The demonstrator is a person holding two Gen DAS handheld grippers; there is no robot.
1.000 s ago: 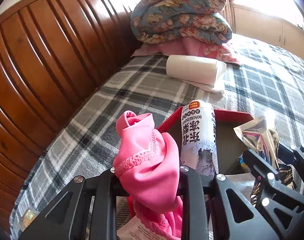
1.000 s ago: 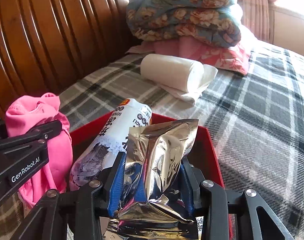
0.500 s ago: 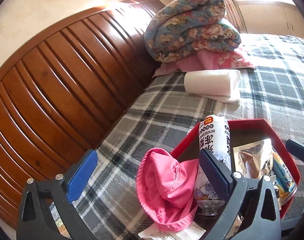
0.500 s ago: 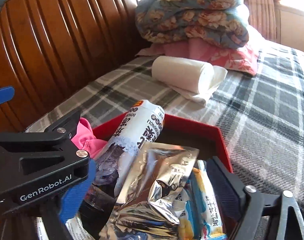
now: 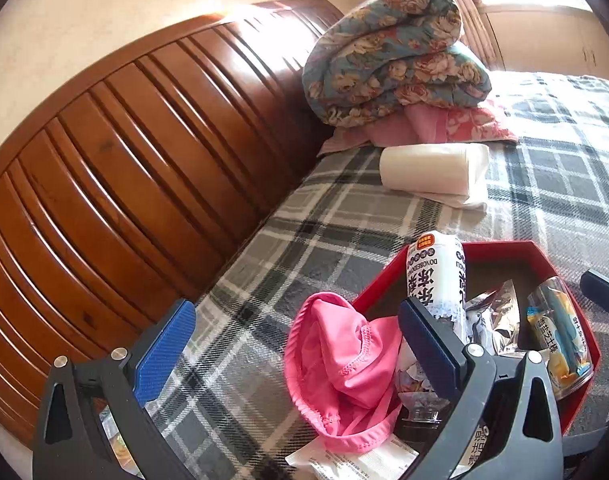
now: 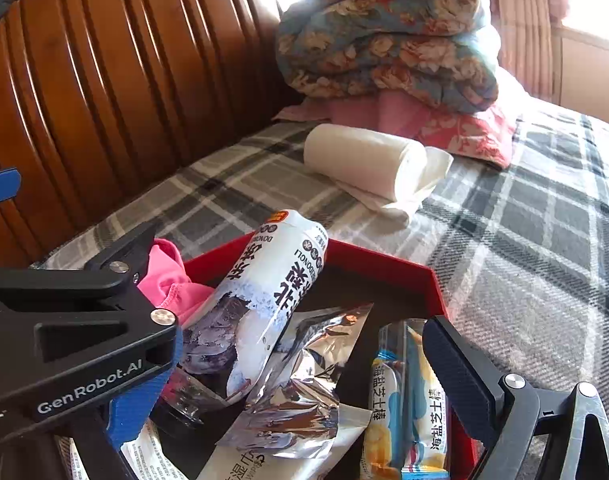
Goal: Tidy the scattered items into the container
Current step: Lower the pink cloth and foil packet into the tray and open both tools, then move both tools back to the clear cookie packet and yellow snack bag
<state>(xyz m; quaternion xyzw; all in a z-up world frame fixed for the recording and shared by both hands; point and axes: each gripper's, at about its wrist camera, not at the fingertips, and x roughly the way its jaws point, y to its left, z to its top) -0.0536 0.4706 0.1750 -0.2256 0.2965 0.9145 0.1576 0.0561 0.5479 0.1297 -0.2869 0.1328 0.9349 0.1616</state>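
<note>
A red tray (image 5: 500, 249) (image 6: 380, 266) lies on the plaid bed. In it are a white snack bag (image 5: 436, 276) (image 6: 264, 300), a silver foil pouch (image 5: 496, 320) (image 6: 300, 384), a blue-yellow snack pack (image 5: 560, 340) (image 6: 408, 404) and a white wipes packet (image 6: 240, 460). A pink cloth (image 5: 340, 364) (image 6: 168, 280) hangs over the tray's left rim. My left gripper (image 5: 296, 348) is open and empty above the cloth. My right gripper (image 6: 300, 364) is open and empty over the foil pouch.
A wooden headboard (image 5: 124, 168) runs along the left. A rolled white towel (image 5: 432, 172) (image 6: 368, 160) lies beyond the tray. A folded floral quilt (image 5: 392, 56) (image 6: 388, 32) rests on pink pillows at the back. Plaid blanket (image 6: 544, 220) stretches to the right.
Both grippers opened and pulled back. The pink cloth dropped onto the tray's left rim and the foil pouch dropped into the tray.
</note>
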